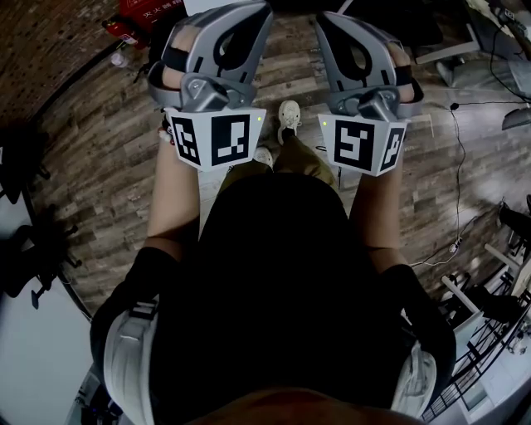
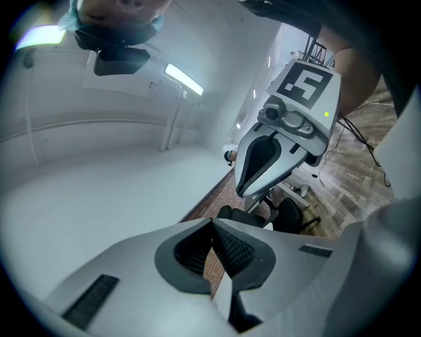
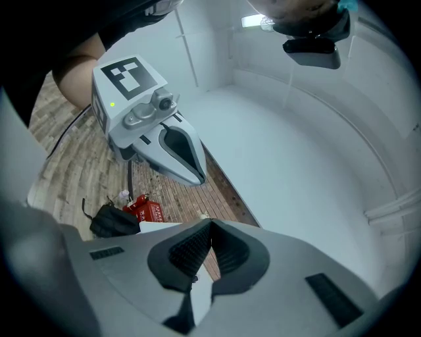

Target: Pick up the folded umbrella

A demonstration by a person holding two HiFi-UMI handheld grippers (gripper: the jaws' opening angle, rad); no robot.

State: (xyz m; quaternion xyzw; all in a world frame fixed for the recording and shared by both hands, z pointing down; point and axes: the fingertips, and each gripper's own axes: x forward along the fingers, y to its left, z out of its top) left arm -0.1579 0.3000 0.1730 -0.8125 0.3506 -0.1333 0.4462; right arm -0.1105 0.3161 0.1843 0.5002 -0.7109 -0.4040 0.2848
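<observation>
No folded umbrella shows in any view. In the head view my left gripper and my right gripper are held side by side in front of the person's body, pointing away over the wood floor. The left gripper view shows its own jaws shut tip to tip with nothing between them, and the right gripper hangs beside it. My right gripper's jaws are likewise shut and empty in the right gripper view, with the left gripper alongside.
A red box and a black bag lie on the floor by a white wall. A black office chair stands at the other side. A cable trails across the floor on the right. The person's shoe is below the grippers.
</observation>
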